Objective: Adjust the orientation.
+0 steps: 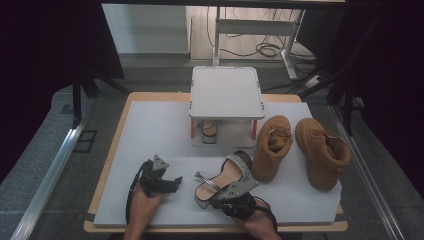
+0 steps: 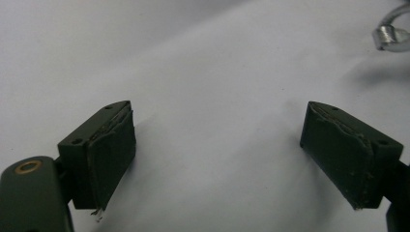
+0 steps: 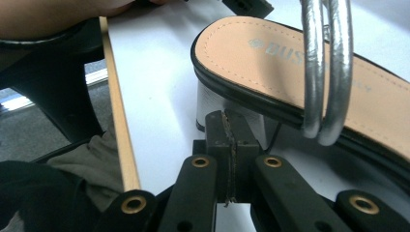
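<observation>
The right gripper [image 1: 226, 196] sits at the near edge of the white mat [image 1: 150, 130], right of centre. In the right gripper view its jaws are pressed together with nothing between them, and their tips stand just beside the block heel of the sandal [image 3: 270, 72].

The sandal [image 1: 220, 176] lies on the mat immediately beyond this gripper, with its heel near, its toe pointing far-right, silver ankle straps and a glittered toe band.

The left gripper [image 1: 159, 181] rests on the mat to the left, near the sandal but apart from it. Its jaws are spread wide over bare mat, holding nothing.

Farther right stand two tan boots [image 1: 300, 150].

At the far centre is a white two-tier rack [image 1: 226, 92], with another sandal [image 1: 209, 131] on its lower level.
</observation>
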`<state>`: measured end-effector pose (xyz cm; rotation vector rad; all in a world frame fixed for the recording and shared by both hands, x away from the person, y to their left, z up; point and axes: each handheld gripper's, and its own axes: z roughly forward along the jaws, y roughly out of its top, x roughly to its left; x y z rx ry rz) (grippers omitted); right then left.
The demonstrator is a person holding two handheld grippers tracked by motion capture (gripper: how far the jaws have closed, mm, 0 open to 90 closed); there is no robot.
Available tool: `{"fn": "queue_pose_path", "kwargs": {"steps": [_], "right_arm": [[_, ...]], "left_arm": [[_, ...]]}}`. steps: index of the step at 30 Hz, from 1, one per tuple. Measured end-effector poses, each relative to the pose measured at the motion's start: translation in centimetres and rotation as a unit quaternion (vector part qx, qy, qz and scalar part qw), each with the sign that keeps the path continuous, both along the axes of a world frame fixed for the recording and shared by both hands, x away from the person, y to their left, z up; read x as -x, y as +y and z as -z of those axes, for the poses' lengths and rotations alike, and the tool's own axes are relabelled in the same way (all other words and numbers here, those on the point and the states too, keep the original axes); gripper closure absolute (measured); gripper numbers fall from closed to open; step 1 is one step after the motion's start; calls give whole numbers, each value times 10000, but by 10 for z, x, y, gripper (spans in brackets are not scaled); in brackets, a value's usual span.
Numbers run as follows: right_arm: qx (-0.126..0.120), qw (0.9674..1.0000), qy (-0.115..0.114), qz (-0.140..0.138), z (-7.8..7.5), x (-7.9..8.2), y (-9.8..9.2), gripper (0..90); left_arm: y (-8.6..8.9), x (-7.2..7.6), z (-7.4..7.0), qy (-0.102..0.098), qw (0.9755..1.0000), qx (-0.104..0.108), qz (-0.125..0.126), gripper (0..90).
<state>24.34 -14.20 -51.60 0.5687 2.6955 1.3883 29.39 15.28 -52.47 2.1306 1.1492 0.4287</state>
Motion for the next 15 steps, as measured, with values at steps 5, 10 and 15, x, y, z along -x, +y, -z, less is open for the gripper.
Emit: {"fn": "queue_pose_path", "kwargs": {"steps": [5,10,15], "right_arm": [[49,10000,-56,-9,0,-4,6,895],[106,9998,-145,15,-1,-5,9,894],[48,9999,-153,54,-6,-3,1,875]], "left_arm": [[0,0,0,0,10000,-1,1,125],[0,0,0,3,10000,4,-2,125],[0,0,0,-1,10000,-1,-2,125]]}}
